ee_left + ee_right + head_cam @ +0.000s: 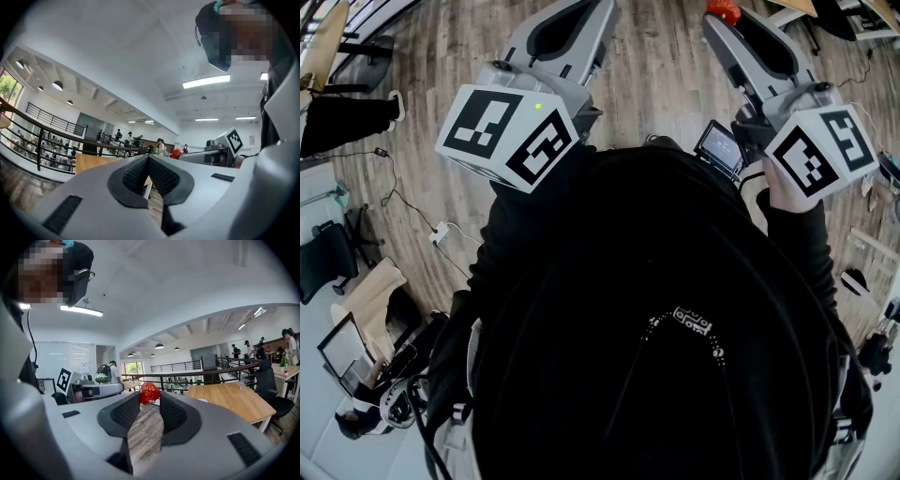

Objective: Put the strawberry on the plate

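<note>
Plank floor; right hand-held gripper pinches strawberry.

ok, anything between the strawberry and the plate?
Nothing visible. The strawberry is pinched at the tips of the right claw, in mid-air over the floor. No plate shows for certain. A small white thing on the wooden table ahead may be it, with only open air between.
</note>
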Demonstrator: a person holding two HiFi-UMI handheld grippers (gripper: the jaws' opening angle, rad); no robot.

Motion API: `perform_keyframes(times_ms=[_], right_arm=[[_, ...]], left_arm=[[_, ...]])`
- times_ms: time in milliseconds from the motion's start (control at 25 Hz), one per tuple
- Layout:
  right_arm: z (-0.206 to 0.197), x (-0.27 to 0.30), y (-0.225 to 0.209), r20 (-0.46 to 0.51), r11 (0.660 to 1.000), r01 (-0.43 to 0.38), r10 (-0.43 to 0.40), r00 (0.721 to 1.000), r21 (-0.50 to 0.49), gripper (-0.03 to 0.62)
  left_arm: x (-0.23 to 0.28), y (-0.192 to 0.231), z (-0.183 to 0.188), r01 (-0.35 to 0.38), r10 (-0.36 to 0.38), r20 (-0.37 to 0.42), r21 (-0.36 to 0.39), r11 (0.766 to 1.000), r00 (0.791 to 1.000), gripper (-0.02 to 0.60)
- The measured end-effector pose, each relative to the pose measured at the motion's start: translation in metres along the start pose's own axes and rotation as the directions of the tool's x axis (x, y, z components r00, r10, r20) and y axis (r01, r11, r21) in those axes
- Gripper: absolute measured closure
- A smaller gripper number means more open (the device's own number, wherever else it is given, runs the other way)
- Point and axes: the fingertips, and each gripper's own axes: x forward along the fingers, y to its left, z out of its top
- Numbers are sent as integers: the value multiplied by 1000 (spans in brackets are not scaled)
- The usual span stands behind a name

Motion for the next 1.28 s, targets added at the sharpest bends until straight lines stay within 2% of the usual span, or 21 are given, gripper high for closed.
perform_keyframes(times_ms=[280, 400, 600, 760, 1000, 1160, 1280], right_arm=[[-10, 1, -8, -35, 1000, 17, -17, 999, -1, 451], [-13, 3, -9, -43, 1000, 7, -7, 999, 6, 451], [-17, 2, -9, -58, 1000, -6, 7, 998, 17, 451], [-17, 0, -28, -62, 999, -12, 15, 998, 53, 451], [-26, 0, -60, -95, 997, 11, -4, 995, 76, 451], [-30, -2, -71, -95, 996, 9, -1, 995, 86, 451], [-20, -15, -108, -75, 995, 2, 5, 997, 103, 451]], left_arm=[[13, -26, -6, 56, -53, -38, 101, 993, 998, 582], [16, -28, -13, 58, -51, -59, 128, 990, 997, 583], [12, -19, -28, -27, 38, -105, 103, 994, 994, 583], [24, -22, -34, -33, 41, -108, 70, 997, 993, 583], [49, -27, -48, -3, 8, -131, 36, 999, 991, 582], [63, -41, -47, 76, -76, -95, -1, 997, 993, 583], [95, -55, -47, 97, -98, -96, -7, 995, 991, 581]])
